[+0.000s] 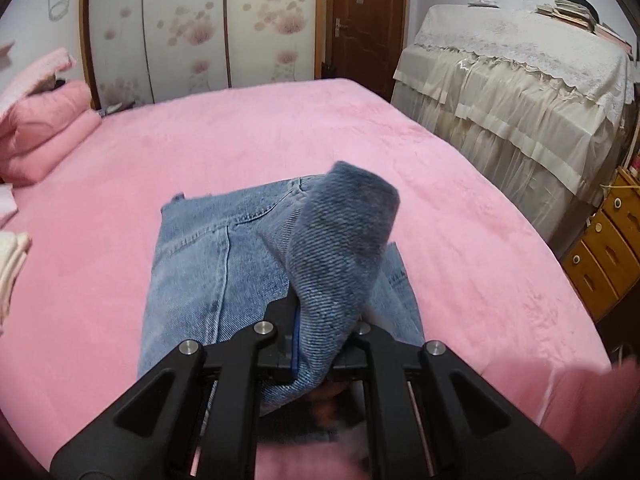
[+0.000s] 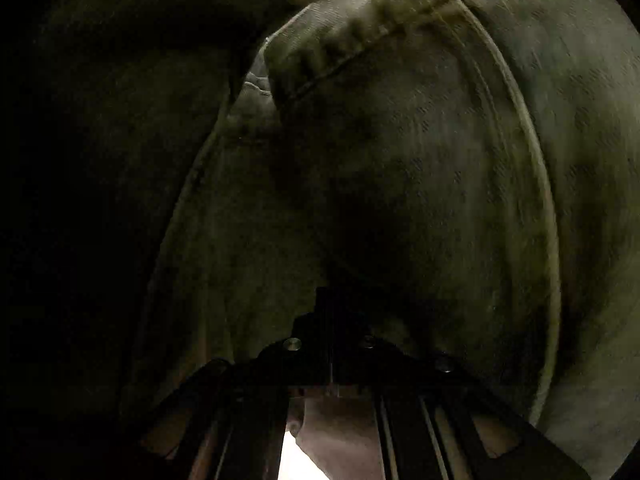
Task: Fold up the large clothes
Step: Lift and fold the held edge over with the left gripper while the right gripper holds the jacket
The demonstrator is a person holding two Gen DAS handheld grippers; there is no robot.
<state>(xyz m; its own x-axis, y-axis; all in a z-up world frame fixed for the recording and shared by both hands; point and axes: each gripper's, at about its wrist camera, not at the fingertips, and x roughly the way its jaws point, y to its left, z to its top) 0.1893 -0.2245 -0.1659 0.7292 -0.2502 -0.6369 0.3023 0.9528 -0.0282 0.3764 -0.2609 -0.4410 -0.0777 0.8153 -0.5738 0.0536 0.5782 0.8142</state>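
Light blue jeans [image 1: 208, 264] lie partly folded on the pink bed [image 1: 280, 128], in the middle of the left wrist view. My left gripper [image 1: 320, 316] is shut on a thick fold of the denim [image 1: 344, 232], which stands up between its fingers and hides the right fingertip. In the right wrist view almost everything is dark: the jeans [image 2: 400, 140] drape closely over the camera, with a seam and a hem showing. My right gripper [image 2: 334, 304] sits under this cloth with its jaws together. Whether any denim is pinched there I cannot tell.
A folded pink quilt [image 1: 44, 128] lies at the bed's far left and a pale cloth stack [image 1: 12, 264] at the left edge. Beyond the bed are a floral wardrobe [image 1: 192, 28] and a brown door [image 1: 368, 20]. Right of it stand cream-draped furniture [image 1: 520, 92] and wooden drawers [image 1: 608, 248].
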